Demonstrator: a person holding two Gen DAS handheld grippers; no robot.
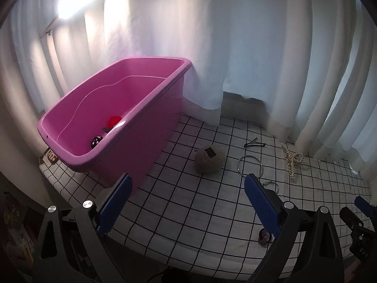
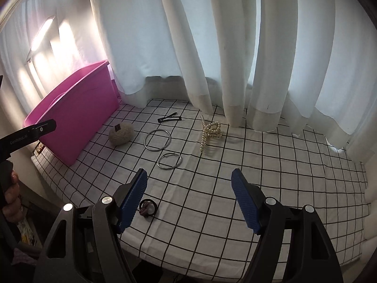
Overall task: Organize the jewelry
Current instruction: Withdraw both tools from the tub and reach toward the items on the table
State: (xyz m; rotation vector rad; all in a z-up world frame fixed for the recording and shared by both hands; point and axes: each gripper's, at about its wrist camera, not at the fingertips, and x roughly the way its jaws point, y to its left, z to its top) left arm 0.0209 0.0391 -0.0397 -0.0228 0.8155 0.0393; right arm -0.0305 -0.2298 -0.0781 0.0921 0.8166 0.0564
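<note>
A pink tub [image 1: 141, 127] [image 2: 77, 118] stands at the left on a checked cloth; a red piece [image 1: 115, 120] and a dark bead piece [image 1: 96, 141] lie inside. On the cloth lie a fuzzy beige scrunchie [image 1: 209, 160] [image 2: 121, 134], two metal bangles [image 2: 157, 139] [image 2: 169, 161], a black hair clip [image 2: 169, 118], a pearl claw clip [image 2: 210, 133] [image 1: 292, 160] and a dark hair tie [image 2: 147, 208]. My left gripper [image 1: 188, 202] is open and empty, near the tub. My right gripper [image 2: 188, 202] is open and empty over the cloth's front.
White curtains [image 2: 212, 47] hang down onto the back of the cloth. The cloth's front edge [image 2: 165, 257] drops off just before both grippers. The left gripper's body [image 2: 26, 134] and a hand show at the left of the right wrist view.
</note>
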